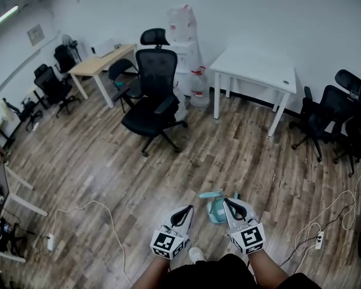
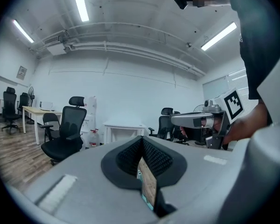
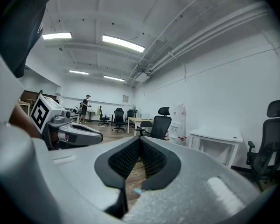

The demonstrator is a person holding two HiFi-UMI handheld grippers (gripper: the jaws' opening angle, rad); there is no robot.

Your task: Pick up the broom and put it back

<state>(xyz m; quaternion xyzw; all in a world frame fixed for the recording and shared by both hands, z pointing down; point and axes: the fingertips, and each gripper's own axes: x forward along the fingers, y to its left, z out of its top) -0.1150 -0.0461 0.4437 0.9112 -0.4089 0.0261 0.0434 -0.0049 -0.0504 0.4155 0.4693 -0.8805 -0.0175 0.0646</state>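
**Both claws shut, broom low on the floor dead ahead**

Head view: there's a teal plastic piece on the wood floor (image 1: pixel 96 161), and I take it for the broom (image 1: pixel 215 209). Head end or clip-on pan, can't tell which, and no handle shows. It lies at 12 o'clock, just off the tip of the right claw (image 1: pixel 225 201), and abt 2 o'clock from the left claw (image 1: pixel 189 209). Neither claw touches it. Pads meet tip to tip on both, nothing btwn them. Only floorboards and a sliver of teal show thru the gap under the tips.

Handling, my read: light, stiff moulded plastic, smooth so prob. a bit slippery under the pads. Any bristles would be soft and give no purchase. A long handle would make it swing if it's gripped at one end only. Best hold is prob. the handle or a firm rim, one claw low and the other higher to steady it. Both claws must open and dip first. The black office chair (image 1: pixel 154 95) is at 11 o'clock, well apart, so no obstacle.
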